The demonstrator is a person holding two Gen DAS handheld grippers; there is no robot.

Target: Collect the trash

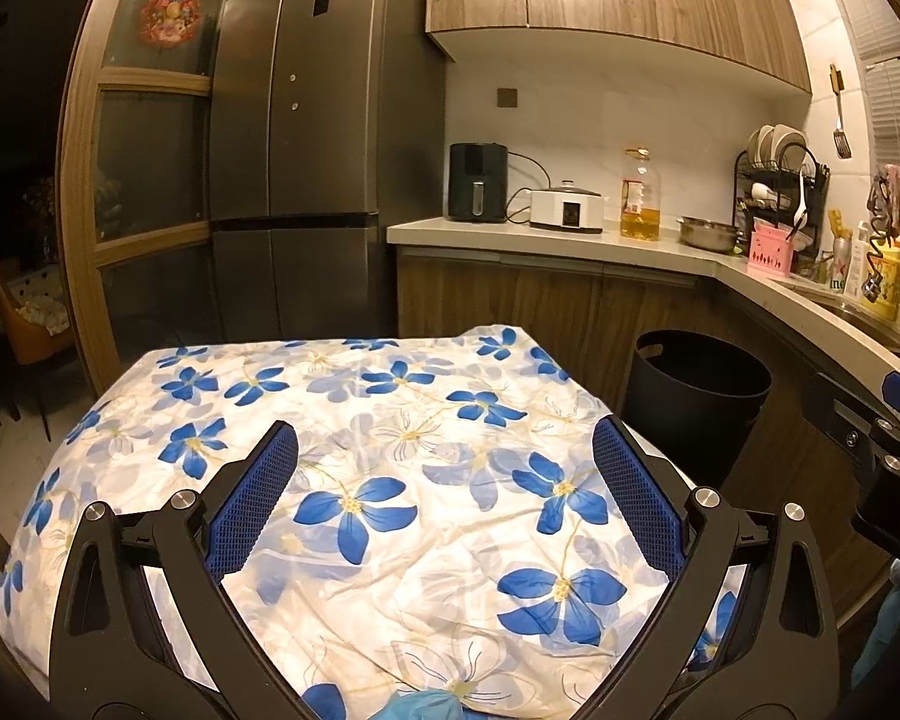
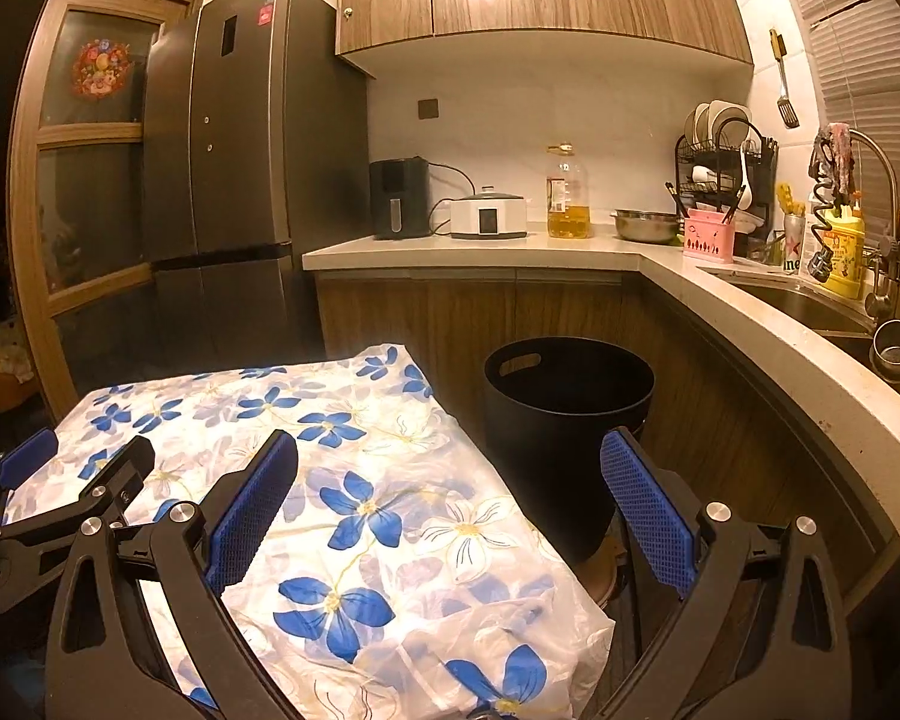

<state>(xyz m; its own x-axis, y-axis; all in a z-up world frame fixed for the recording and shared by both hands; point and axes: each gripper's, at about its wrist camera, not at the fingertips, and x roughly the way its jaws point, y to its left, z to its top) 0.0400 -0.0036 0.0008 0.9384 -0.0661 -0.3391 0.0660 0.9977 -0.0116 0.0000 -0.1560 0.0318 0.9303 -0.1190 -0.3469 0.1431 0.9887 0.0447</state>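
Your left gripper (image 1: 444, 504): fingers spread wide, nothing between them, held over the floral cloth (image 1: 390, 420). Your right gripper (image 2: 450, 510): likewise spread and holding nothing, above the cloth's right edge. Black bin (image 2: 570, 396): at 12 o'clock from the right gripper, beside the cloth

Not much text I can read. Green letters "ine" on the can (image 2: 793, 252) at the sink (image 2: 810, 300), ahead-right of the right gripper (image 2: 449, 516); rest of the word is cut off. Left view shows the same "ine" on that can (image 1: 838, 267). White "DA" on the black body of the right gripper (image 1: 894, 516), just right of the left gripper (image 1: 445, 510). Fridge (image 2: 252, 138) stickers and oil bottle (image 2: 567, 192) label are too blurred.
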